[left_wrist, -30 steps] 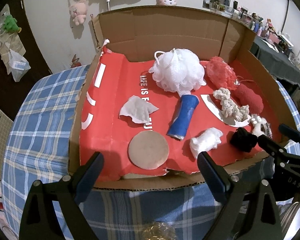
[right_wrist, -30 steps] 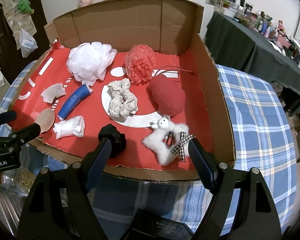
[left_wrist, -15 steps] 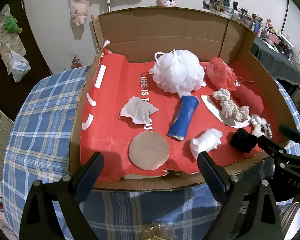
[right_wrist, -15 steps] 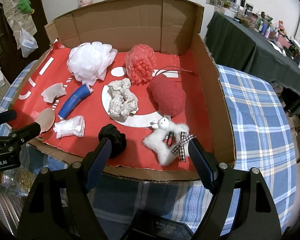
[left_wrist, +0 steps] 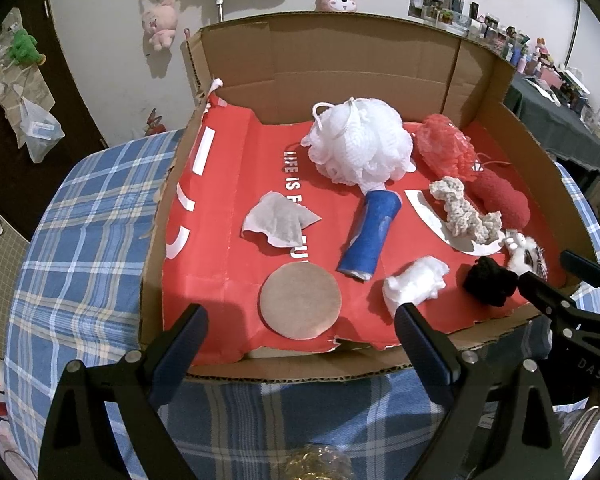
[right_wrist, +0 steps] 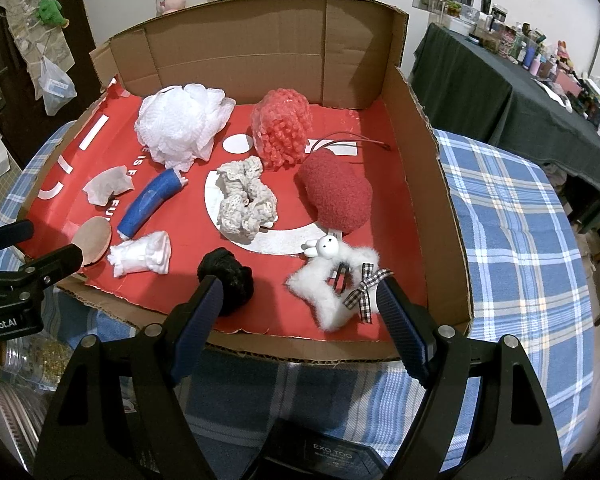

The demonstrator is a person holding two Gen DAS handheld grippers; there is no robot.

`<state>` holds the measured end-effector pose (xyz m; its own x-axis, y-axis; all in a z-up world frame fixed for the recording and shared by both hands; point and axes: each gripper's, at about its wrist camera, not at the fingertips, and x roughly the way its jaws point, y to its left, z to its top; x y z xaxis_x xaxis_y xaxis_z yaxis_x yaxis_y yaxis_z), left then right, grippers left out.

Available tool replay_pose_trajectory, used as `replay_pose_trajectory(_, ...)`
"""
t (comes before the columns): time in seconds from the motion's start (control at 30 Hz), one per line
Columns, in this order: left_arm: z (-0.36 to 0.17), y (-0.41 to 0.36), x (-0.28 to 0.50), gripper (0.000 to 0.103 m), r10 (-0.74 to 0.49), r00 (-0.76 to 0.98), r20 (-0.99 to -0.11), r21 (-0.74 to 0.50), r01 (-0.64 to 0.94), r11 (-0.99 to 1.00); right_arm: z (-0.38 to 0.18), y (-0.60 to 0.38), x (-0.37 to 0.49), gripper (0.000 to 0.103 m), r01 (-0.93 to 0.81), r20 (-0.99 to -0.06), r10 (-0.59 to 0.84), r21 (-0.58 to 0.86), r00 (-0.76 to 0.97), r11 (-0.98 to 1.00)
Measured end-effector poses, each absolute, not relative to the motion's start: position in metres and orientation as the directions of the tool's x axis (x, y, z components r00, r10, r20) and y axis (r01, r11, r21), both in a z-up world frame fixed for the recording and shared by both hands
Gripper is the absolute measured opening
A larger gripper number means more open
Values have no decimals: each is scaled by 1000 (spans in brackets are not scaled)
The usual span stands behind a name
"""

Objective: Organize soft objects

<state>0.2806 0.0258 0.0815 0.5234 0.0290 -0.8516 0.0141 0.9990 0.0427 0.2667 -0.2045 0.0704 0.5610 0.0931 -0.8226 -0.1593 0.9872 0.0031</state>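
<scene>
A cardboard box lined with red paper holds several soft things: a white mesh pouf, a coral pouf, a red fuzzy pad, a cream crochet scrunchie, a blue roll, a white wad, a black scrunchie, a tan round pad, a crumpled tissue and a white furry bunny clip. My left gripper hangs open over the box's near edge by the tan pad. My right gripper stands open between the black scrunchie and the bunny clip, holding nothing.
The box sits on a table with a blue plaid cloth. A dark-covered table crowded with small items stands at the right. Plush toys hang on the white wall behind. A shiny gold bundle lies below the left gripper.
</scene>
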Motion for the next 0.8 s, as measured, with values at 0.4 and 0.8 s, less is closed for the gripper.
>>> replay_pose_trajectory(0.4,81,25,281,96,41,524,-851,54,11,998,71,-204,266,79,-159,-822,95,5,561,987)
replay_pose_trajectory(0.8,81,24,281,96,44,527,-849,58,10,998,71,-205,266,79,-161,-824,99,9,558,987)
